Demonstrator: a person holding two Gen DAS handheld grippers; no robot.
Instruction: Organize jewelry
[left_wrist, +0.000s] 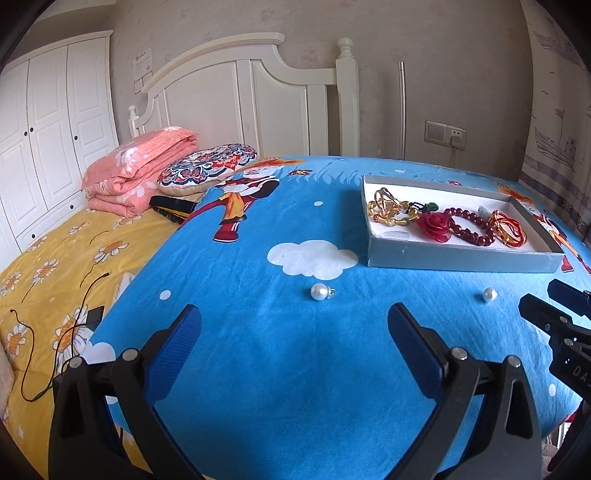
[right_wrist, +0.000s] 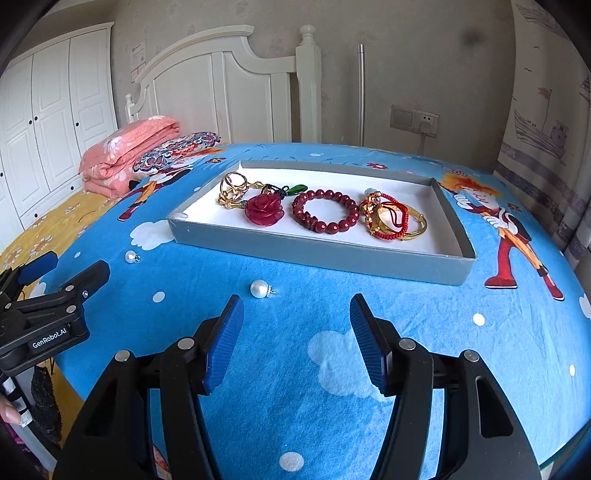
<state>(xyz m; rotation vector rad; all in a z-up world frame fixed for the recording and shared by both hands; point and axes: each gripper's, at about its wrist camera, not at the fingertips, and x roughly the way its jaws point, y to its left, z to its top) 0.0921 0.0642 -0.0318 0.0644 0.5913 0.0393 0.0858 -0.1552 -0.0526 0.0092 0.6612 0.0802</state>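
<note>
Pearls (right_wrist: 258, 288) loose, both claws (right_wrist: 297, 325) gaping, tilted down

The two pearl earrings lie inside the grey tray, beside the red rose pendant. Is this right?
Not quite. Both pearl earrings lie on the blue cloth, outside the grey tray. Only the red rose pendant is inside, as the right wrist view shows.

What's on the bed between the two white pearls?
Nothing, only bare blue cloth between the left pearl and the right pearl. The left wrist view shows this best.
</note>
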